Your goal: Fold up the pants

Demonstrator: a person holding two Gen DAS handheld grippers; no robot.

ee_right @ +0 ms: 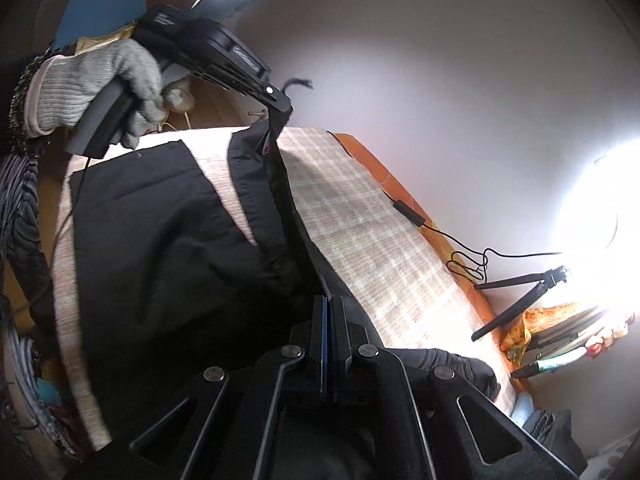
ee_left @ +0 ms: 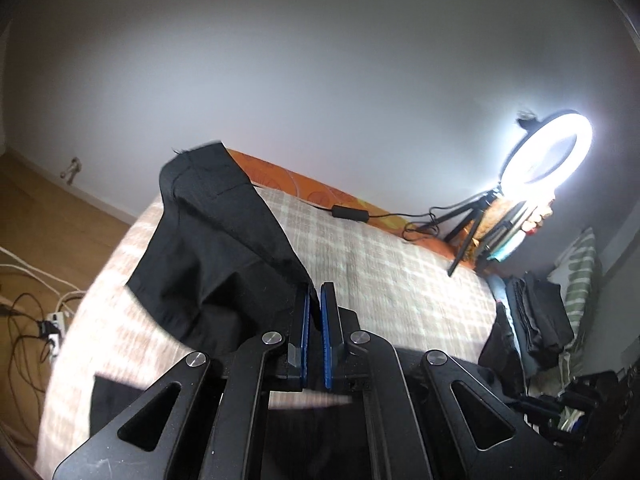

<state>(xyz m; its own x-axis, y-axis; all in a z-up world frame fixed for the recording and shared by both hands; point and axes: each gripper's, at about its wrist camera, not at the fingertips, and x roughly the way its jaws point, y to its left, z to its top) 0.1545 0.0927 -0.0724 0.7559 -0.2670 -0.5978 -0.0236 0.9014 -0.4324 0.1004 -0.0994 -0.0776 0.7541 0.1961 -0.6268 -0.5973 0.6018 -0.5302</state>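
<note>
1. Where the blue-padded fingers of the right gripper point(ee_right: 329, 308) meet at the bottom of the right wrist view, they are seen pressed together on an edge of the black pants point(ee_right: 160, 248), with no gap left between the pads.
2. At the left gripper point(ee_left: 315, 294), a narrow slit is left between the pads; dark cloth is seen at the tip of the left pad, and a lifted strip of the pants is seen hanging from its tip point(ee_right: 280, 110) in the right wrist view, where it is held by a hand in a grey knitted glove point(ee_right: 96, 88).
3. The pants, of smooth matt cloth, are spread over a bed with a beige checked woven cover point(ee_left: 380, 264), one leg raised in a taut fold.
4. A stack of folded dark garments point(ee_left: 536, 316) is seen at the bed's far end.
5. Farther off, a glowing ring light point(ee_left: 546, 152) is set on a black tripod point(ee_left: 468, 232), its cable trailed along the orange edge.
</note>
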